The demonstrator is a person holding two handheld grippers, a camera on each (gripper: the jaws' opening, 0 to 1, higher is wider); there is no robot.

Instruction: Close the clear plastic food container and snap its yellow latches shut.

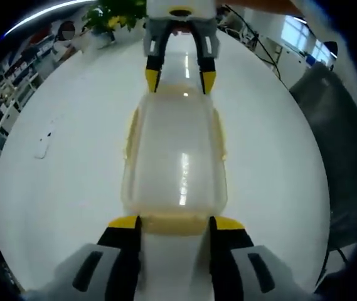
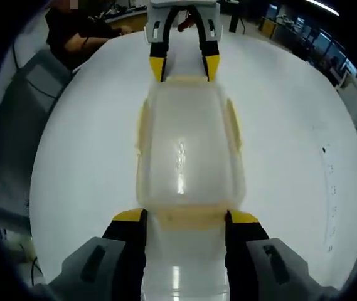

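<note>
Container (image 1: 173,157) of clear plastic, lid on, yellow latches (image 1: 219,135) along its sides, is seen lengthwise on a glossy white table (image 1: 71,188). It is flanked at opposite ends by the left gripper (image 1: 174,223) and right gripper (image 2: 185,217), jaws spread, nothing clasped. Bare tabletop is left on both sides. Shelving (image 1: 15,81), a plant (image 1: 112,15) and a seated person (image 2: 81,34) are seen beyond. No writing can be read.
</note>
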